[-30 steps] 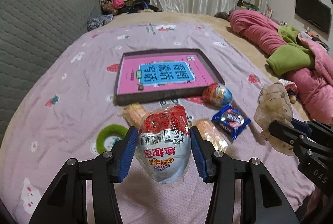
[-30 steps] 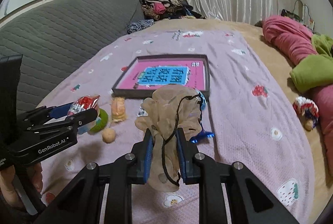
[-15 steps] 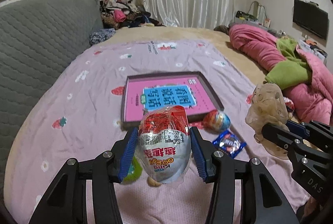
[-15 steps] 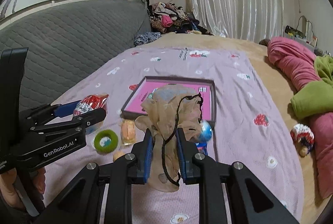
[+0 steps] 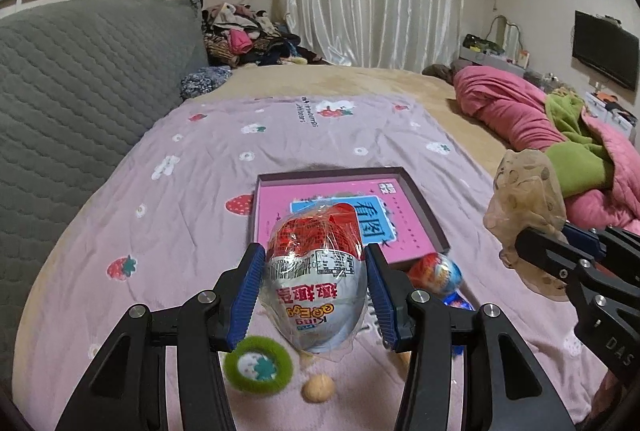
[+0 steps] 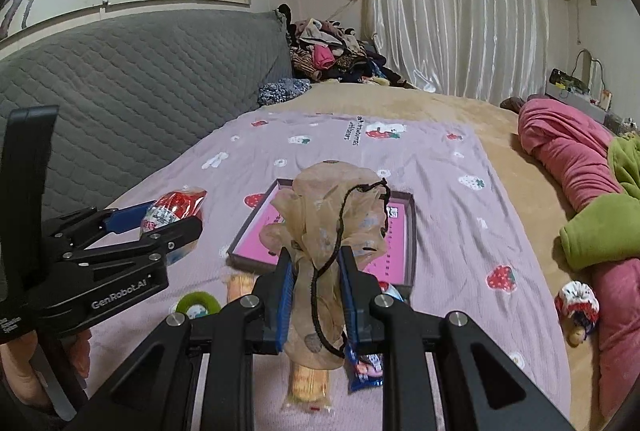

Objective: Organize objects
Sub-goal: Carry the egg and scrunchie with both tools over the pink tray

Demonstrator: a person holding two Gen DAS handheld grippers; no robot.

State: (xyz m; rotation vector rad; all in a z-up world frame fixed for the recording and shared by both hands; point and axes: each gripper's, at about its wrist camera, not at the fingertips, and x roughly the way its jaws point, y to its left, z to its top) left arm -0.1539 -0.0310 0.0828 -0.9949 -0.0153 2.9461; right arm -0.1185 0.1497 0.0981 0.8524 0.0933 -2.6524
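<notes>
My left gripper (image 5: 314, 295) is shut on a large red-and-silver wrapped toy egg (image 5: 316, 279), held up above the lilac bedspread; the same egg (image 6: 172, 211) shows at the left of the right wrist view. My right gripper (image 6: 316, 295) is shut on a beige organza drawstring pouch (image 6: 332, 219), which also shows in the left wrist view as the pouch (image 5: 524, 199). Ahead of both lies a shallow dark tray (image 5: 344, 173) holding a pink book (image 5: 276, 219).
On the bedspread below lie a green fuzzy ring (image 5: 258, 369), a small round biscuit (image 5: 318, 389), a smaller blue-red egg (image 5: 438, 273), a wrapped cracker bar (image 6: 308, 383) and a blue snack packet (image 6: 366, 369). A pink-green quilt (image 5: 560, 135) lies right, a grey headboard (image 5: 80, 83) left.
Both grippers have risen with their loads; the bedspread items and tray have dropped lower in view and more of the room shows. Neither grip has altered.
</notes>
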